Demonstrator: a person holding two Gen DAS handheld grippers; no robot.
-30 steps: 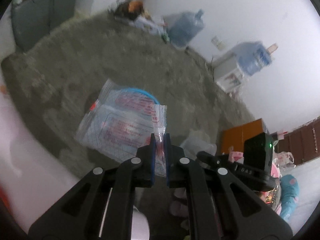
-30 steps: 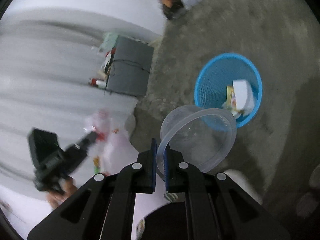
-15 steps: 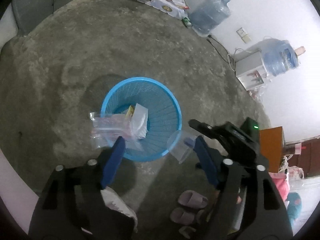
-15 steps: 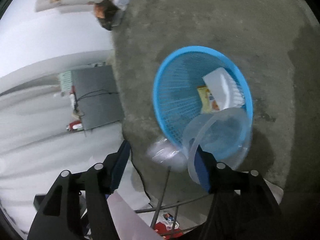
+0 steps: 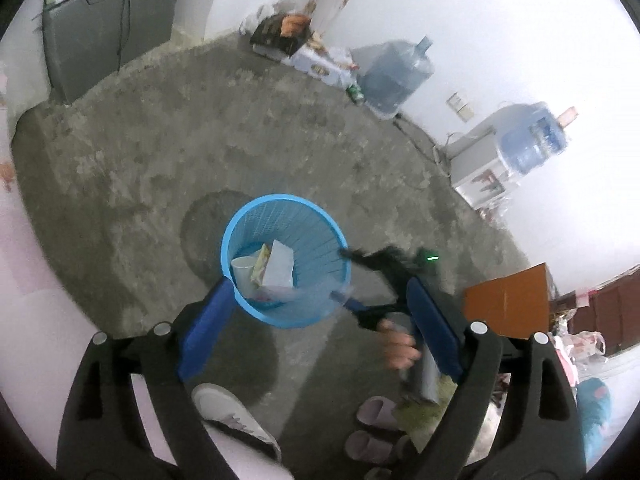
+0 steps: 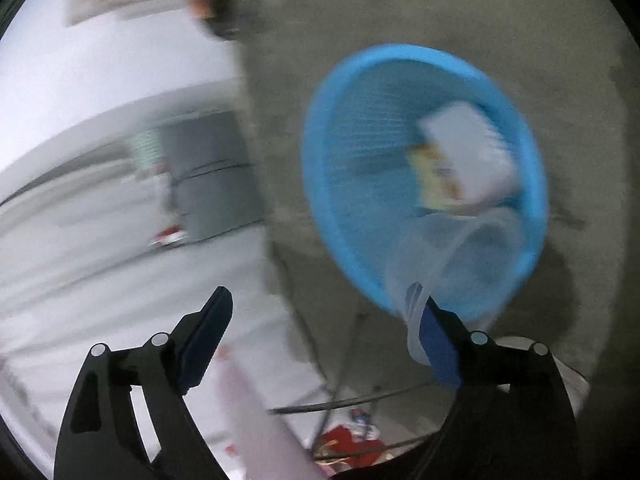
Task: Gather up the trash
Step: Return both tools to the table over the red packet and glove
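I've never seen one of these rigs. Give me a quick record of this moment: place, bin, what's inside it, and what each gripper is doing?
Place: room with a rough grey concrete floor
Bin: blue mesh wastebasket, upright on the floor
Inside the bin: white carton, yellow wrapper, small white cup
Left gripper: above the bin, jaws opening, nothing between them
Right gripper: jaws opening; clear plastic bowl leans on one finger, over the bin's rim
Other: two water jugs by the wall

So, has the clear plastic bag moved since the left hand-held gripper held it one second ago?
Yes. The clear plastic bag has dropped from above the blue basket to its bottom.
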